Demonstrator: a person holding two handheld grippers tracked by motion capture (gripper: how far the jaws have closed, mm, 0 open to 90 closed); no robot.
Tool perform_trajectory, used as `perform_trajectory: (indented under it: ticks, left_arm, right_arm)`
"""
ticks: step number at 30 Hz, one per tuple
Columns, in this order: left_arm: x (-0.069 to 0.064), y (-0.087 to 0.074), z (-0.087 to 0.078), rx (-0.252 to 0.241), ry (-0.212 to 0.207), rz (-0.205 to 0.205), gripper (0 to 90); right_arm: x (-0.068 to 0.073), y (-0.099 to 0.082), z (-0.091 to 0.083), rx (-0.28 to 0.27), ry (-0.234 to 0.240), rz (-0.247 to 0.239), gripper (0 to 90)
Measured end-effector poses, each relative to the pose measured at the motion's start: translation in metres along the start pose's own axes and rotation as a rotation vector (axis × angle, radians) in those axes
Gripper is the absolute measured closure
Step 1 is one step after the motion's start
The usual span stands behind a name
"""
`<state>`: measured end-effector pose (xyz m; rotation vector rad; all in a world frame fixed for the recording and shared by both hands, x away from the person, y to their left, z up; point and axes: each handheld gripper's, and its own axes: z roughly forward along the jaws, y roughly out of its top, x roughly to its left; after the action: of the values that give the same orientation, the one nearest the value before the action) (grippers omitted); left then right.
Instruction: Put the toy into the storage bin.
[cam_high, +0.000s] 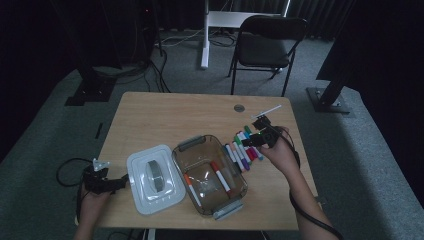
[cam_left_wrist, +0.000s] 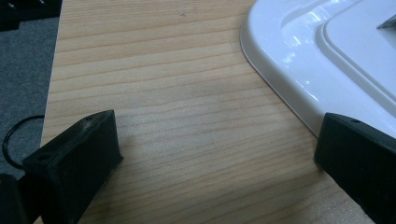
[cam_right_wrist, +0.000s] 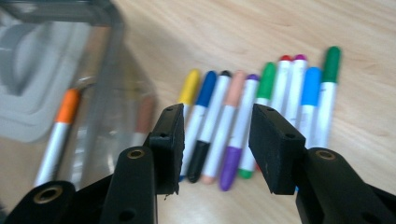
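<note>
right gripper (cam_right_wrist: 215, 147) jaws spread, nothing pinched, over marker row (cam_right_wrist: 243, 112) mid-frame; left gripper (cam_left_wrist: 215, 158) spread wide on tabletop (cam_left_wrist: 187, 93) beside white lid (cam_left_wrist: 317, 56)

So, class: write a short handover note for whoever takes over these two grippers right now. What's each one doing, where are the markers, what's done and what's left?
Right gripper: jaws open, nothing held, hovering above the row of markers on the table, lined up near the purple marker.
Left gripper: open, empty, resting on the table beside the white lid.
Clear box: lid off, sits between the lid and the marker row.
Done: two markers lie in the box, the orange marker and a red marker.
Left: probably pick up the remaining markers one by one, put them in the box, then fit the lid.
</note>
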<state>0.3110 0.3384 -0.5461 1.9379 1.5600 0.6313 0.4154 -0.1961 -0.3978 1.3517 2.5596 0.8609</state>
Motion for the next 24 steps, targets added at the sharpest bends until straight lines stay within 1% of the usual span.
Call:
perform_trajectory:
  ticks: [3, 6, 8, 13, 15, 17, 22, 24]
  left_arm:
    - [0.000, 0.000, 0.000, -0.001, 0.000, -0.001, 0.6]
    - [0.000, 0.000, 0.000, 0.000, 0.000, -0.001, 0.5]
    - [0.000, 0.000, 0.000, -0.001, 0.000, -0.001, 0.5]
    - [0.000, 0.000, 0.000, -0.001, 0.000, -0.001, 0.5]
    - [0.000, 0.000, 0.000, -0.001, 0.000, -0.001, 0.6]
    - [0.000, 0.000, 0.000, -0.001, 0.000, -0.001, 0.5]
    - [0.000, 0.000, 0.000, -0.001, 0.000, -0.001, 0.5]
    - [0.000, 0.000, 0.000, -0.001, 0.000, -0.001, 0.5]
  right_arm:
    - [-0.013, 0.000, 0.004, -0.009, -0.027, 0.008, 55.3]
    - [-0.026, -0.001, 0.010, -0.013, -0.039, 0.032, 56.0]
    - [-0.033, -0.002, 0.015, -0.015, -0.049, 0.037, 56.7]
    - [-0.053, -0.005, 0.033, 0.014, -0.083, 0.066, 58.1]
    - [-0.062, -0.006, 0.041, 0.032, -0.093, 0.087, 59.1]
    - [-0.069, -0.007, 0.049, 0.045, -0.105, 0.098, 61.1]
    - [-0.085, -0.005, 0.069, 0.081, -0.112, 0.154, 63.8]
    - [-0.088, -0.003, 0.077, 0.103, -0.122, 0.152, 64.2]
